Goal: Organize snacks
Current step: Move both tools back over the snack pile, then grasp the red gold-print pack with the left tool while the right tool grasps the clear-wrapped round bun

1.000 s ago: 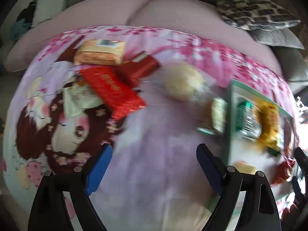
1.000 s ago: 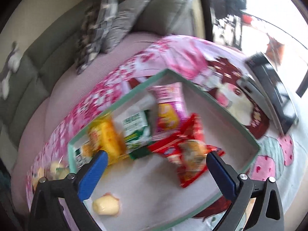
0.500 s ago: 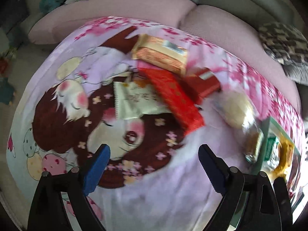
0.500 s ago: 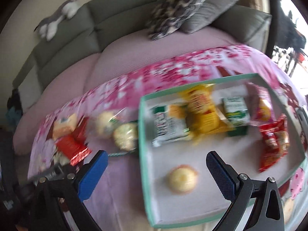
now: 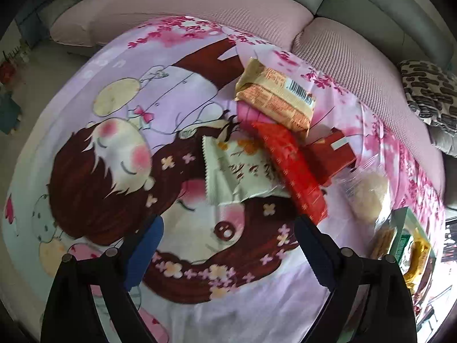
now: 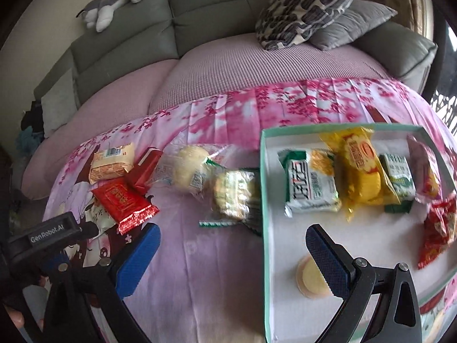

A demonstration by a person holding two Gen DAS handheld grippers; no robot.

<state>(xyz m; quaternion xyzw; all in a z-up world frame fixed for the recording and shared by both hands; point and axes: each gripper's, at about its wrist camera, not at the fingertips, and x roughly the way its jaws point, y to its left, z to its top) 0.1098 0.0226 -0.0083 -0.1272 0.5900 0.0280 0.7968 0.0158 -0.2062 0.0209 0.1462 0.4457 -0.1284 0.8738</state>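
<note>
Loose snacks lie on the cartoon-print cloth: a tan biscuit pack (image 5: 275, 97), a red foil pack (image 5: 291, 168), a white pack (image 5: 237, 171), a dark red box (image 5: 331, 154) and a clear-wrapped bun (image 5: 368, 191). My left gripper (image 5: 228, 245) is open and empty, just short of the white and red packs. My right gripper (image 6: 231, 254) is open and empty, straddling the left wall of the green-rimmed box (image 6: 264, 171). The box holds a green-white pack (image 6: 310, 185), a yellow pack (image 6: 360, 171), red packs (image 6: 437, 223) and a small cake (image 6: 308, 277). A wrapped round biscuit (image 6: 231, 194) lies beside it.
A pink-covered sofa seat (image 6: 257, 65) with grey backrest lies behind the cloth. Patterned and grey cushions (image 6: 308, 5) sit at the back right, a plush toy (image 6: 114, 3) on the backrest. The left gripper's body (image 6: 51, 234) shows at the right view's lower left.
The left gripper swung left, away from the box, and closed in on the loose snack pile. The right gripper swung left from over the box to its left wall. Both stayed open.
</note>
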